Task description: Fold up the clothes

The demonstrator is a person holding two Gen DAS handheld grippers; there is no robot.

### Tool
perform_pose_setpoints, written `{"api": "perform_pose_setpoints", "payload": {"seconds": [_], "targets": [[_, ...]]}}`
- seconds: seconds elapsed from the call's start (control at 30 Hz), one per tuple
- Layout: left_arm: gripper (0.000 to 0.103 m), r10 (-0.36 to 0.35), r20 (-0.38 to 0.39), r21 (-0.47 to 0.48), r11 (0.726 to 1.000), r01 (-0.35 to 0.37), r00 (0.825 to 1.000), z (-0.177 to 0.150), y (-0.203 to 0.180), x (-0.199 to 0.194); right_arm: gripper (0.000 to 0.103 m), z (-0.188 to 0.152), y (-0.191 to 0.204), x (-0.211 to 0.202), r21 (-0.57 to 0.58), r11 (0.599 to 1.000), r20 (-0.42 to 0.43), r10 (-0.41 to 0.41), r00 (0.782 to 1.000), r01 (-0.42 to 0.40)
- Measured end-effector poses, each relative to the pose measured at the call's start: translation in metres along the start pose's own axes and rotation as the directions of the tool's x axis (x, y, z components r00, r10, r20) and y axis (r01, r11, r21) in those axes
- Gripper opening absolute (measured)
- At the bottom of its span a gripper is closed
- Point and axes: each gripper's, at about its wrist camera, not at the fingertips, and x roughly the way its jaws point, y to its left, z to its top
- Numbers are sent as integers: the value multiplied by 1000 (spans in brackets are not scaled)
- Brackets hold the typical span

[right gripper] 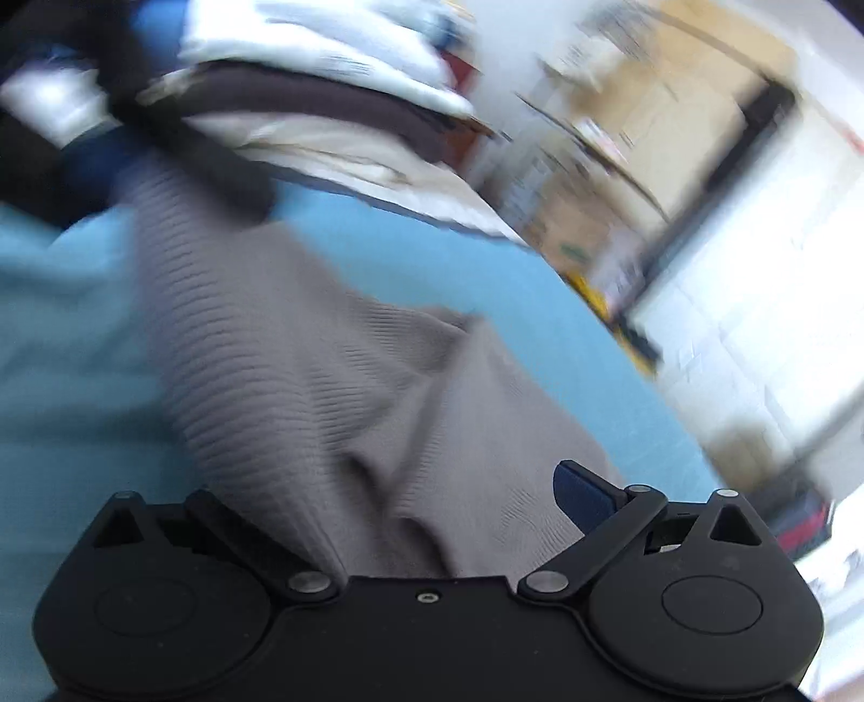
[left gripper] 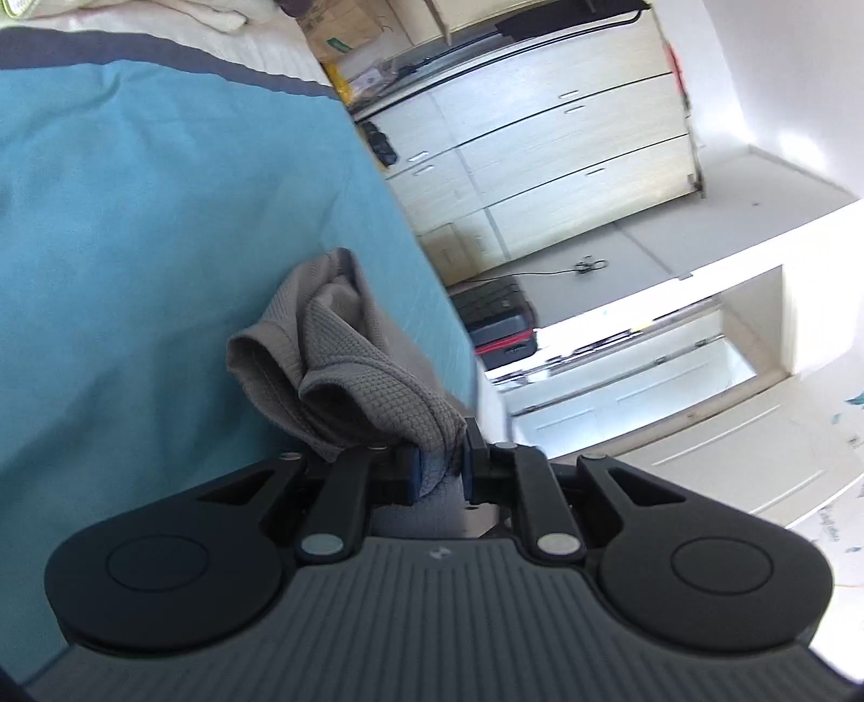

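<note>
A grey waffle-knit garment hangs bunched over the blue bed sheet. My left gripper is shut on a fold of it, the cloth pinched between the blue pads. In the right wrist view the same grey garment stretches across the blue sheet from the upper left down between my right gripper's fingers. My right gripper is open, its jaws spread wide around the cloth; its right blue pad shows and the left one is hidden by fabric. This view is motion-blurred.
A stack of folded clothes lies at the far side of the bed. The bed edge runs diagonally, with a dark suitcase, white drawers and cardboard boxes beyond it.
</note>
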Motion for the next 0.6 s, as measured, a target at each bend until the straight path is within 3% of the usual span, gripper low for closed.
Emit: {"api": "perform_pose_setpoints", "payload": {"seconds": [0.03, 0.1, 0.17, 0.3, 0.43, 0.5, 0.6], "targets": [[14, 19, -3, 4, 1000, -19, 1000, -1, 1, 1, 85, 1, -8, 1, 53, 999, -14, 11, 1000, -10], [17, 55, 5, -9, 998, -55, 998, -4, 3, 5, 49, 1, -16, 0, 97, 995, -14, 40, 999, -38], [21, 94, 43, -11, 996, -93, 995, -10, 4, 4, 30, 0, -16, -1, 98, 994, -16, 49, 999, -47], [44, 108, 53, -5, 994, -108, 993, -20, 5, 2, 28, 3, -16, -1, 93, 995, -24, 48, 999, -45], [61, 9, 76, -88, 996, -3, 997, -29, 14, -1, 28, 4, -23, -1, 133, 989, -28, 66, 997, -61], [63, -32, 53, -151, 988, 40, 998, -29, 23, 7, 28, 3, -27, -1, 164, 984, -28, 78, 997, -72], [65, -18, 34, -216, 976, 25, 999, -22, 33, 24, 28, 2, -35, -4, 226, 969, -24, 109, 994, -101]]}}
